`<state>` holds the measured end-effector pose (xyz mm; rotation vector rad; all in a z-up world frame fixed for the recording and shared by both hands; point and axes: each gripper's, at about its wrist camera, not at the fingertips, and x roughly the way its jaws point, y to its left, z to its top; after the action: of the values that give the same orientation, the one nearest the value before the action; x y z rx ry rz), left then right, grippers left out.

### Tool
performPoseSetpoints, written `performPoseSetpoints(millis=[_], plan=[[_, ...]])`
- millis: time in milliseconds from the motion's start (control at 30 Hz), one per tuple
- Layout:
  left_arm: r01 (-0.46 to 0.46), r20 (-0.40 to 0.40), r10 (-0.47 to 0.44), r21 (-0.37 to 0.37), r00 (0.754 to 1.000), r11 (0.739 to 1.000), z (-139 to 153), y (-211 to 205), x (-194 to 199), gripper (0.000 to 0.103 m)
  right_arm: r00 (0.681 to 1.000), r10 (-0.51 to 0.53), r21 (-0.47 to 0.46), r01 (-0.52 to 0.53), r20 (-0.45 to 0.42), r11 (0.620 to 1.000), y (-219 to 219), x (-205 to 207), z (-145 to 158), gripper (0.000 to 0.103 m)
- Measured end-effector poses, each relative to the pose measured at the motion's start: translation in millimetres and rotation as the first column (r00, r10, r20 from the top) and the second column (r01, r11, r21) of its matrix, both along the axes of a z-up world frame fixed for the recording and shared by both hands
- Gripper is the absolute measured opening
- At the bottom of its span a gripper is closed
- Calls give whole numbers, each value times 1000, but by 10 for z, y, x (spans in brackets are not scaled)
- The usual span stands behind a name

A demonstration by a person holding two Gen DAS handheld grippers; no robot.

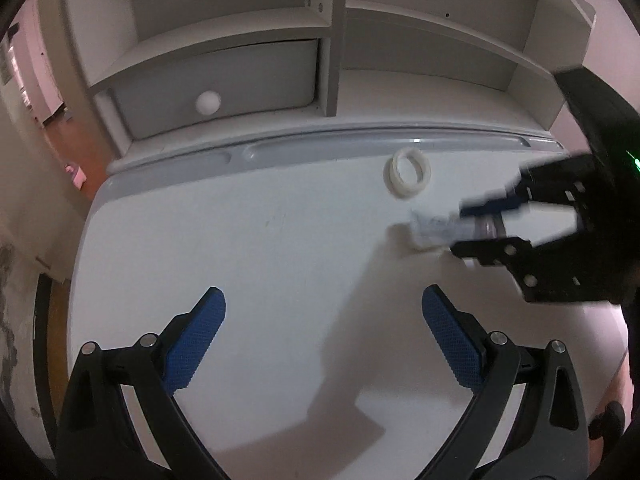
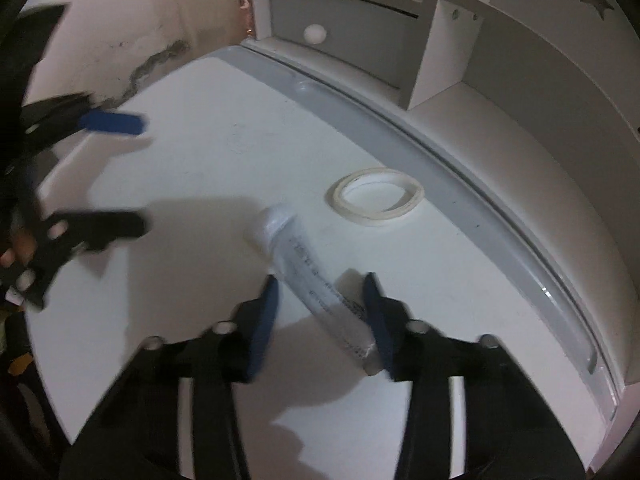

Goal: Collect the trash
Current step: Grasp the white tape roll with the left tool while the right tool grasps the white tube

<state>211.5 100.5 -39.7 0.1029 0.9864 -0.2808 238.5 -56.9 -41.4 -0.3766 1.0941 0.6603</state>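
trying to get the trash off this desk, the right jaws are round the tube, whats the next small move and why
Probably finish closing the right gripper on the tube, then lift. The tube lies slanted between its jaws, touching the right pad while a gap shows at the left one, so it looks not yet pinched. The left gripper hangs open with nothing in it, and the tape ring sits apart, beyond the tube.

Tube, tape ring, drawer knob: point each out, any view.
Tube (image 2: 320, 280): right wrist view, on its printed middle, between the right gripper's fingers.
Tape ring (image 2: 404, 208): right wrist view, on the ring's near right band.
Drawer knob (image 1: 208, 102): left wrist view, centre of the round knob.
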Motion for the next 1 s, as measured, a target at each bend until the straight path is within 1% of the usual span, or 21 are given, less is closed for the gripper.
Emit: performPoseSetpoints(millis=[33, 100, 133, 167, 267, 333, 400, 467, 533, 567, 600, 633, 667, 767, 833, 867, 900, 933, 1000], plan=[[6, -2, -6, -4, 1000, 1000, -3, -36, 58, 96, 1000, 0, 12, 1, -8, 1000, -43, -49, 17, 18], [37, -3, -37, -17, 999, 999, -5, -176, 217, 96, 1000, -17, 41, 17, 1, 999, -178, -133, 61, 17], [48, 0, -48, -15, 999, 999, -7, -239, 262, 96, 999, -50, 57, 49, 4, 997, -285, -183, 95, 17], [64, 8, -64, -3, 998, 998, -13, -355, 357, 96, 996, -84, 68, 84, 7, 994, -276, -210, 97, 17], [105, 2, -105, 3, 995, 995, -41, -576, 551, 96, 984, -176, 103, 174, 6, 979, -590, -377, 186, 17], [136, 0, -136, 15, 991, 991, -84, -775, 675, 96, 971, -240, 119, 238, -3, 964, -826, -510, 217, 17], [145, 5, -145, 43, 989, 988, -142, -907, 772, 95, 958, -288, 122, 286, -1, 950, -988, -646, 234, 17], [152, 1, -153, 67, 988, 986, -196, -1025, 824, 93, 939, -343, 124, 340, -2, 932, -1182, -771, 248, 17], [154, -14, -153, 78, 988, 985, -257, -1093, 856, 79, 920, -393, 129, 390, -5, 912, -1352, -886, 255, 17], [154, -10, -153, 75, 988, 985, -259, -1114, 862, 77, 907, -422, 127, 419, -2, 899, -1439, -956, 266, 17], [160, -5, -160, 73, 987, 985, -250, -1132, 860, 64, 894, -448, 129, 444, 1, 887, -1529, -1028, 280, 17], [165, -1, -165, 74, 986, 984, -237, -1153, 853, 46, 879, -476, 131, 471, 4, 872, -1622, -1101, 297, 17], [168, -3, -168, 78, 986, 983, -221, -1176, 851, 37, 868, -497, 131, 492, 7, 861, -1710, -1180, 320, 17], [190, -16, -189, 52, 982, 980, -168, -1283, 787, 35, 821, -571, 138, 563, 23, 815, -1982, -1449, 369, 17], [206, -1, -206, 64, 979, 977, -124, -1432, 668, 35, 776, -630, 136, 620, 41, 773, -2197, -1690, 415, 17], [224, 5, -225, 58, 974, 973, -87, -1581, 556, 35, 757, -652, 136, 642, 47, 755, -2273, -1758, 437, 17], [244, 6, -244, 49, 970, 969, -58, -1699, 479, 35, 730, -681, 134, 670, 57, 730, -2373, -1869, 461, 17], [267, 7, -267, 41, 964, 963, -31, -1822, 398, 35, 701, -710, 132, 699, 69, 703, -2472, -1989, 476, 17], [346, 30, -347, 39, 937, 938, 40, -2218, 85, 35, 648, -758, 137, 746, 78, 652, -2677, -2243, 508, 17]])
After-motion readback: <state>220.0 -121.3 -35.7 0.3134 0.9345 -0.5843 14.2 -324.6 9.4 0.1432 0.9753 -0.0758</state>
